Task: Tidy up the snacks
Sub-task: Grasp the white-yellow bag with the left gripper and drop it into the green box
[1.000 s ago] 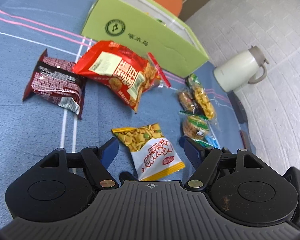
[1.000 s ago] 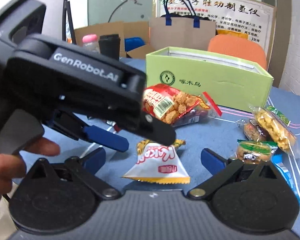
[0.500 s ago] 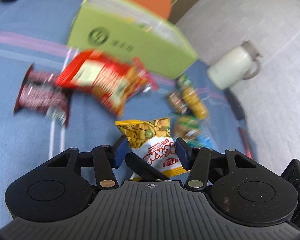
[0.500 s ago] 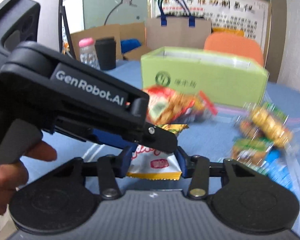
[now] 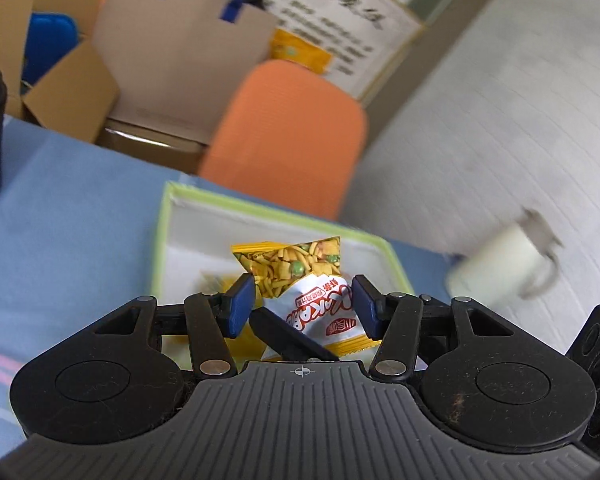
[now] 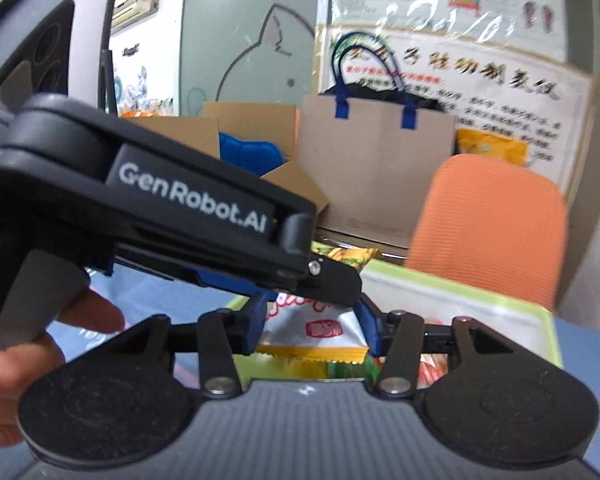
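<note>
Orange chair (image 5: 288,136) (paper bag (image 5: 180,40) behind)

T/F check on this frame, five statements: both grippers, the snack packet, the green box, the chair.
1. Both grippers are shut on the same snack packet. True: the left gripper and the right gripper each pinch it.
2. The packet lies flat on the blue tablecloth. False: it is held up in the air, over the green box.
3. The green box is closed with a lid. False: it is open on top, and its white inside shows.
4. An orange chair stands behind the box. True.
5. The packet is solid red. False: it is white and yellow with red lettering.
</note>
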### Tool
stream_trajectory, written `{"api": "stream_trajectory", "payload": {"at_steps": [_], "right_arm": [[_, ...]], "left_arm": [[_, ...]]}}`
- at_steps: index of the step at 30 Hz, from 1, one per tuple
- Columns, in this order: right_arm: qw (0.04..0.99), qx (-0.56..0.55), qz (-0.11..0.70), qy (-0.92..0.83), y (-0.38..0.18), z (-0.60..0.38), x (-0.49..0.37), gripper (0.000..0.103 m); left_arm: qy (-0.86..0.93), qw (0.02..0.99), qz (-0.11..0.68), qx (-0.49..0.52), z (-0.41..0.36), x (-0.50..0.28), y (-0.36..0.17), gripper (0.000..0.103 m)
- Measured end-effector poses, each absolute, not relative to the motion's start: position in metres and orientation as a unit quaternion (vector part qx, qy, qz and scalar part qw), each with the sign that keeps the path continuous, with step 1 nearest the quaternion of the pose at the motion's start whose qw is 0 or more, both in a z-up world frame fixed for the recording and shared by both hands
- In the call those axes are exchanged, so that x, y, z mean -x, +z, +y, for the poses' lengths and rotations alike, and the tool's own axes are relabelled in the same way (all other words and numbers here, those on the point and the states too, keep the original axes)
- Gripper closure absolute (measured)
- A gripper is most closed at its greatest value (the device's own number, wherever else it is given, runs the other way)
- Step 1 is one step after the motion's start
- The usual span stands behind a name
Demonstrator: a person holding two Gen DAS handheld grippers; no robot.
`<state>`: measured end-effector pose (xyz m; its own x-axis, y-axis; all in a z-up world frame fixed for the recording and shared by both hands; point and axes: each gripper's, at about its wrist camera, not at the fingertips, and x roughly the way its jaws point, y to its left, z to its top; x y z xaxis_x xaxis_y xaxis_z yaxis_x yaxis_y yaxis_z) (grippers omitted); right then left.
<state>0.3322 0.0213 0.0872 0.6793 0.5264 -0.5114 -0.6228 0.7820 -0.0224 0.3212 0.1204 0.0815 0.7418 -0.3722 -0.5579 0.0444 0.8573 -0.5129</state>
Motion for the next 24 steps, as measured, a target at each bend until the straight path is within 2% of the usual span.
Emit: {"api": "stream_trajectory", "payload": {"at_steps": [3, 4, 7, 9, 11, 13, 15, 18, 24], "right_arm": [[0.900, 0.089, 0.273, 0.327, 0.074, 0.038, -0.366, 0.046], [0.896, 0.077, 0.284, 0.332, 0.070, 0.042, -0.377, 0.040], [0.895, 0.064, 0.296, 0.327, 0.066, 0.047, -0.393, 0.035], [0.901, 0.059, 0.282, 0.324, 0.074, 0.040, -0.389, 0.033], [0.907, 0.041, 0.266, 0.322, 0.086, 0.028, -0.379, 0.026], [0.914, 0.035, 0.249, 0.317, 0.097, 0.016, -0.361, 0.011], [0.921, 0.039, 0.231, 0.311, 0.104, 0.007, -0.336, 0.009], [0.921, 0.040, 0.227, 0.314, 0.096, -0.006, -0.286, 0.001], [0.888, 0.058, 0.294, 0.348, 0.036, 0.002, -0.240, 0.001]], "left_arm": [[-0.093, 0.902, 0.354, 0.229, 0.132, -0.354, 0.073, 0.068], [-0.084, 0.904, 0.355, 0.222, 0.136, -0.363, 0.069, 0.069], [-0.051, 0.918, 0.337, 0.204, 0.146, -0.371, 0.067, 0.054], [-0.054, 0.922, 0.322, 0.209, 0.153, -0.362, 0.070, 0.053], [-0.064, 0.924, 0.306, 0.218, 0.159, -0.347, 0.074, 0.049], [-0.068, 0.928, 0.294, 0.219, 0.162, -0.327, 0.078, 0.042], [-0.073, 0.930, 0.289, 0.215, 0.161, -0.307, 0.079, 0.042], [-0.085, 0.928, 0.281, 0.229, 0.161, -0.271, 0.074, 0.041], [-0.091, 0.905, 0.326, 0.257, 0.155, -0.222, 0.034, 0.040]]}}
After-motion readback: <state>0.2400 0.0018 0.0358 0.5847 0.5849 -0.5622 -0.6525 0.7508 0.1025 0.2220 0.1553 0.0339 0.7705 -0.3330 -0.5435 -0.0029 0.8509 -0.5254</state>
